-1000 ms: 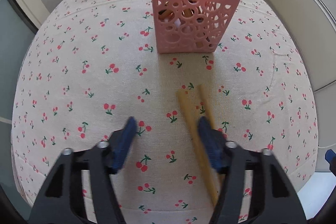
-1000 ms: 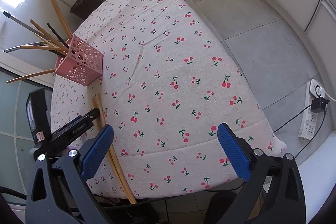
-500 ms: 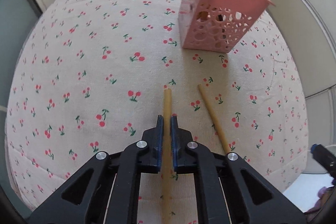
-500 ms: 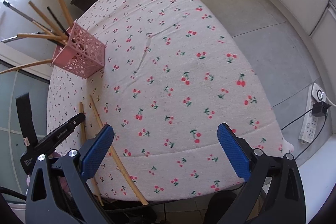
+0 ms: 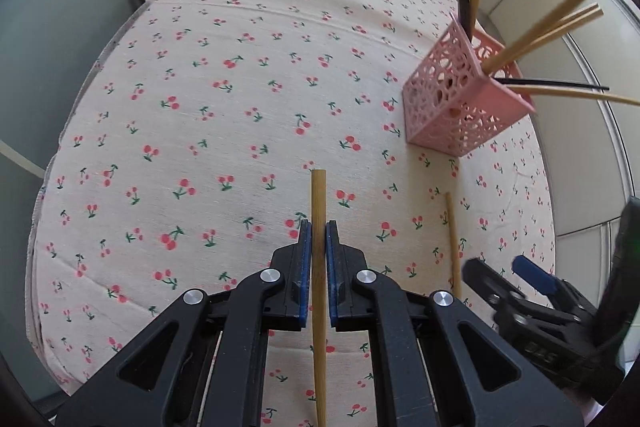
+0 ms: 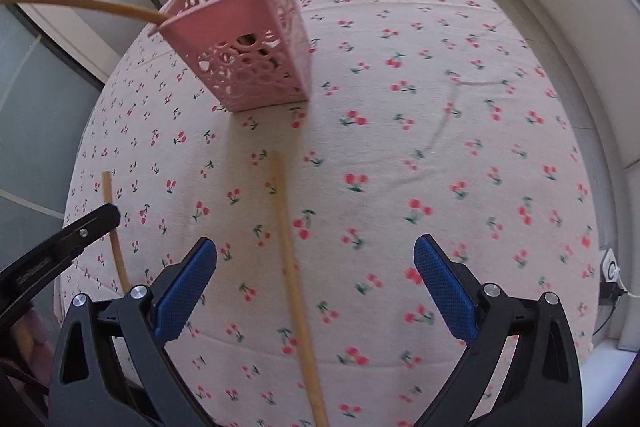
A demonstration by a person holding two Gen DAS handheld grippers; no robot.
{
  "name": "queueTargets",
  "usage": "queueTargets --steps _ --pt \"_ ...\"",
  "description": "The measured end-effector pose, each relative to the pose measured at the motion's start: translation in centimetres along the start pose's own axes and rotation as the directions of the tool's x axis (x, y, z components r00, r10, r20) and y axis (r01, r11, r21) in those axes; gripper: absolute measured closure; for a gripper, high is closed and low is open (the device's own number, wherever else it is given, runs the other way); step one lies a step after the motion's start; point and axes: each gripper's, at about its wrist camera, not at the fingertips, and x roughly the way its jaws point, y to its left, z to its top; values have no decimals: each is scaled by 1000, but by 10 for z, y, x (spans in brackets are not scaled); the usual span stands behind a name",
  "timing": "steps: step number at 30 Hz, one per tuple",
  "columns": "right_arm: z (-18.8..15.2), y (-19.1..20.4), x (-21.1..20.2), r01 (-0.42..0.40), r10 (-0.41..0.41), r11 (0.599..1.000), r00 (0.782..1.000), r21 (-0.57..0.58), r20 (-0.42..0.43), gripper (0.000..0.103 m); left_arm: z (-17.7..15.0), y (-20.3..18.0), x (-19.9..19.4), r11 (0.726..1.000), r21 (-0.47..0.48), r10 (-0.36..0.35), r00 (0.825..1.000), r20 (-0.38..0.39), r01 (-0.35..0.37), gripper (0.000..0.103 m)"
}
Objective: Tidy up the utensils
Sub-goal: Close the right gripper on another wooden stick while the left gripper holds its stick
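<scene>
left gripper clamps chopstick | right gripper agape over, maybe above, second chopstick | pink basket beyond

Cherry-print tablecloth, power strip

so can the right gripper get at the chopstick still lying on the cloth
Probably yes. The right gripper is open and the loose chopstick lies on the tablecloth between its fingers with nothing on top of it. The left gripper, shut on the other chopstick, sits off to the side.
</scene>
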Motion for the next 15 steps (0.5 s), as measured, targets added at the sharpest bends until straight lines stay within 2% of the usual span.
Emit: queueTargets --steps 4,8,9,12,14,15 --pt "7 10 11 48 -48 999 999 1 24 7 2 1 -3 1000 6 -4 1000 7 4 96" --pt "14 5 29 68 -68 996 998 48 -4 6 3 1 -5 1000 9 -11 1000 7 11 96" --pt "16 5 30 81 -82 995 997 53 11 6 3 1 -4 1000 9 -12 1000 8 12 96" --pt "22 10 36 135 -135 991 991 20 22 6 4 0 -3 1000 10 -14 1000 6 14 96" --pt "22 17 41 197 -196 979 980 -55 28 6 4 0 -2 1000 11 -11 1000 4 11 96" --pt "21 17 41 192 -190 980 981 -58 35 6 4 1 -2 1000 9 -11 1000 3 11 96"
